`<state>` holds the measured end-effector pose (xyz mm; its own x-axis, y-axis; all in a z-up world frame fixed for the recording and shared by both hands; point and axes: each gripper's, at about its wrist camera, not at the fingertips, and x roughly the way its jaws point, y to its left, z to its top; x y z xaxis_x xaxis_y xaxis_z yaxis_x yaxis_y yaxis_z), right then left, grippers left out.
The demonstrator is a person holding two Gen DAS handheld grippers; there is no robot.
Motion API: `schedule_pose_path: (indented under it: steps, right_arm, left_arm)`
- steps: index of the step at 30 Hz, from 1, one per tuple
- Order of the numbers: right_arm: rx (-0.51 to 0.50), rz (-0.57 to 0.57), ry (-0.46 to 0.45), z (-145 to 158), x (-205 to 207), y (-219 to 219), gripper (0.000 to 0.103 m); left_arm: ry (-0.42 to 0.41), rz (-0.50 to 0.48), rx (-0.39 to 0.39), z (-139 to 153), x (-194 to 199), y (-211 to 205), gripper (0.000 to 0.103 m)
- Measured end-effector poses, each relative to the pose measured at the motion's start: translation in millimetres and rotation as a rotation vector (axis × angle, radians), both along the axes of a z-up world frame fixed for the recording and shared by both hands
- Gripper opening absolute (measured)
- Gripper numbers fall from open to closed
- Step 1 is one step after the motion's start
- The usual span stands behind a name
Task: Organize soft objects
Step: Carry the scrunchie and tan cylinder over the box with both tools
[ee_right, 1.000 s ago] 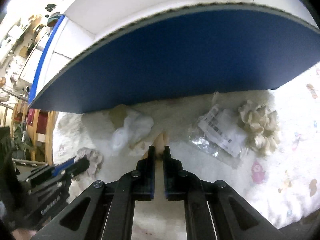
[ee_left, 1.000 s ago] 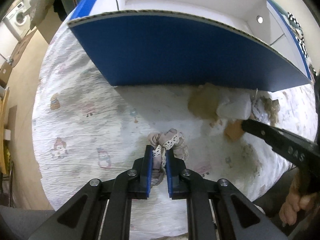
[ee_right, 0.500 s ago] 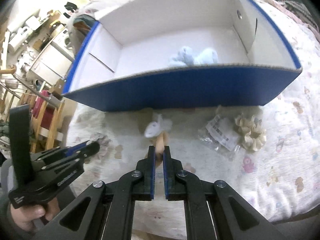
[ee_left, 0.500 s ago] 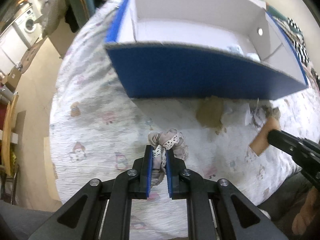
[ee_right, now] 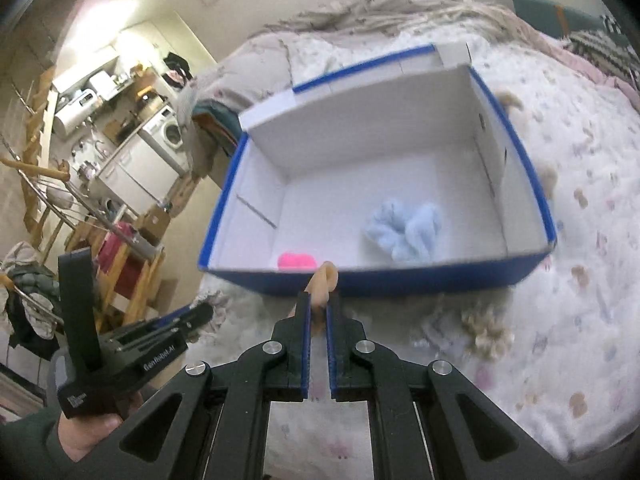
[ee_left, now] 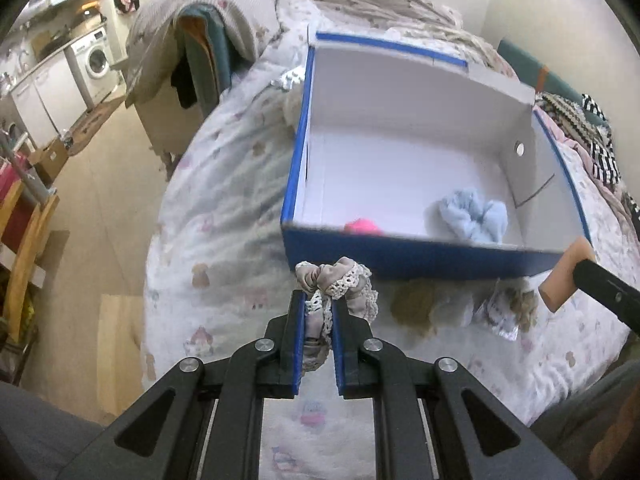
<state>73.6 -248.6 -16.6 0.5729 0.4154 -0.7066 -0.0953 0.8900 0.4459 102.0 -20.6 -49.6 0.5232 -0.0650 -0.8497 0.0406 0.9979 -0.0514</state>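
My left gripper (ee_left: 318, 300) is shut on a beige lace-trimmed scrunchie (ee_left: 340, 284), held above the bed just before the near wall of a blue box with a white inside (ee_left: 420, 258). My right gripper (ee_right: 319, 304) is shut on a peach soft piece (ee_right: 323, 280), held in front of the same box (ee_right: 400, 282); the piece also shows in the left wrist view (ee_left: 566, 280). A light blue scrunchie (ee_right: 406, 228) and a pink soft thing (ee_right: 296, 260) lie inside the box.
On the patterned bedspread (ee_right: 580, 240) below the box lie a cream scrunchie (ee_right: 486, 328), a plastic packet (ee_left: 500, 316), a white soft item (ee_left: 452, 310) and a tan one (ee_left: 412, 308). The bed's left edge drops to the floor (ee_left: 108, 208).
Both grippers have risen well above the bed with their items, so the inside of the box now shows. The peach piece has come up off the bedspread.
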Motion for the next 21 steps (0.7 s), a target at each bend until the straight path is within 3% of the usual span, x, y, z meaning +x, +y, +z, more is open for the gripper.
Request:
schedule_pose_path:
  steps: [10, 21]
  right_arm:
    - [-0.055, 0.013, -0.091, 27, 35, -1, 0.008]
    - [-0.076, 0.027, -0.066, 16, 75, -1, 0.008]
  left_arm:
    - [-0.123, -0.046, 0.038, 40, 31, -22, 0.011]
    - [-0.107, -0.081, 0.064, 37, 78, -34, 0.011]
